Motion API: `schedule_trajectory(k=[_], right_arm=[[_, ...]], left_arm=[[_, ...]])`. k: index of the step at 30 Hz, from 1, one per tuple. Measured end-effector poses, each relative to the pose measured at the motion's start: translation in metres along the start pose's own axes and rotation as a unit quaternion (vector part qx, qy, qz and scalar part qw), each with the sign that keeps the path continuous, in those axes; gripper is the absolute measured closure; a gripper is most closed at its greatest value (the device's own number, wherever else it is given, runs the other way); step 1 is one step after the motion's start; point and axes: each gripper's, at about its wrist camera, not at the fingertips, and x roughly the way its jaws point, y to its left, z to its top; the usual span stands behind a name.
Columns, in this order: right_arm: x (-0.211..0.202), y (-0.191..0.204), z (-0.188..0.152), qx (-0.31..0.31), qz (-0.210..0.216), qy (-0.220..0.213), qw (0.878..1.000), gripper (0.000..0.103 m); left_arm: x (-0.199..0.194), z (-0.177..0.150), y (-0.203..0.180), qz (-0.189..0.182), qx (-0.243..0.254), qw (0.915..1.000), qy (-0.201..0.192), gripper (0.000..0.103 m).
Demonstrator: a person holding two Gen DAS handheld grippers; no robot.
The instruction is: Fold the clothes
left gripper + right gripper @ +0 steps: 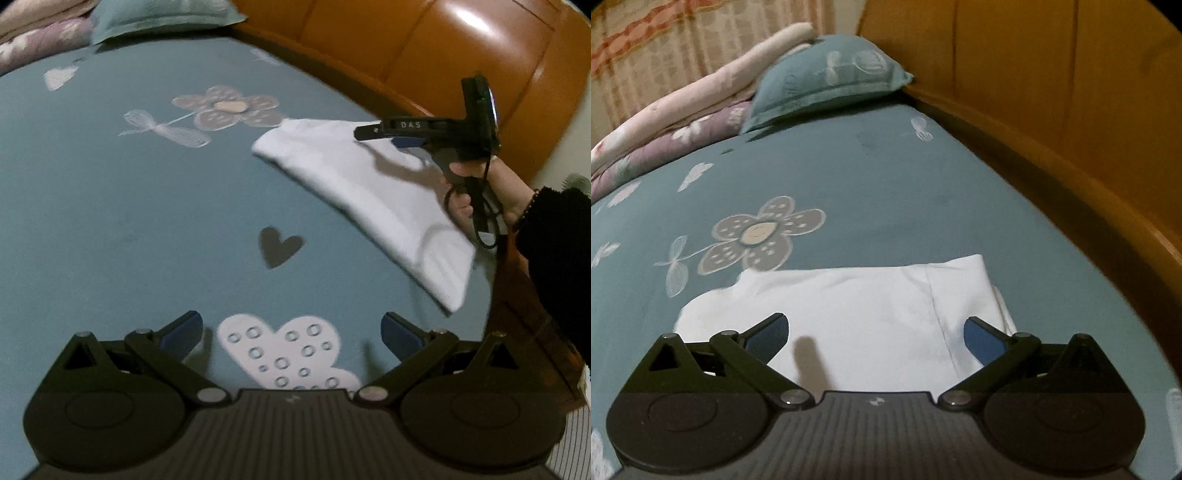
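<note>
A white garment (857, 317) lies folded into a flat, roughly rectangular packet on the teal bed sheet (871, 192), near the wooden headboard side (1071, 140) and just below a printed grey flower (757, 236). Its top layer is smooth, with one straight seam running down the right part and thinner folded layers peeking out at the right edge — the left edge is less even, stepping inward. The right tool (875, 336) hovers over the near edge of the garment with its fingers spread wide, holding nothing. The left tool (291, 332) is likewise spread apart and empty, above a white heart print, well apart from the garment (369, 199). A teal pillow (827, 77) sits at the far end.
</note>
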Motion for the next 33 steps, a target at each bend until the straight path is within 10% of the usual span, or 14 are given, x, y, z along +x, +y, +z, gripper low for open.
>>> schedule_trajectory(k=[18,27,33], right_arm=[[-0.115,0.041,-0.139,-0.048,-0.016,-0.028,0.998,0.0],[-0.14,0.056,-0.161,-0.049,0.007,-0.015,0.999,0.0],[-0.15,0.027,-0.124,-0.011,-0.01,-0.086,0.996,0.0]], left_arm=[[-0.019,-0.027,-0.01,0.057,0.035,0.9976,-0.016,0.001],[-0.021,-0.042,-0.034,0.092,0.103,0.9897,-0.038,0.001],[-0.015,-0.045,-0.033,0.11,0.112,0.987,-0.035,0.001]])
